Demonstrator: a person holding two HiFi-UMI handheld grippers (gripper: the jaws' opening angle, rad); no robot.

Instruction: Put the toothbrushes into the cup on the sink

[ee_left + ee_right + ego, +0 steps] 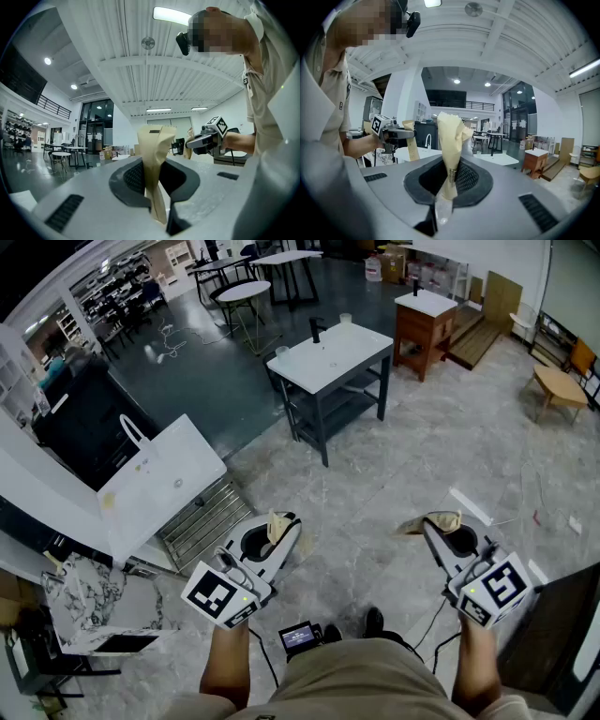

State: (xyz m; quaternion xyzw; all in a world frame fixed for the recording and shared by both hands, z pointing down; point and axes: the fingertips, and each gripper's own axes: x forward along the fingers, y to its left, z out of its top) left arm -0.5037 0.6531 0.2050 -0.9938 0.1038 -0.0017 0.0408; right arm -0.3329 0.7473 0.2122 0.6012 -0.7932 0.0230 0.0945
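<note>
I hold both grippers low over the floor, jaws pointing forward. My left gripper (281, 527) (157, 183) is shut on a tan paper-wrapped toothbrush (276, 524) (154, 154) that sticks out upright between the pads. My right gripper (434, 527) (447, 183) is shut on a second wrapped toothbrush (438, 520) (450, 140), its lower end clear plastic. Several metres ahead stands a white sink (349, 357) on a dark frame with a black faucet (317, 330). A small cup (346, 321) is at its back edge and another (281, 352) at its left corner.
A second white sink top (159, 479) with a metal rack beneath it sits at my near left. Beside it lies a marble-patterned slab (84, 606). A wooden cabinet (424, 329) stands behind the far sink, a low wooden table (561, 385) at right. Round tables (244, 292) are at the back.
</note>
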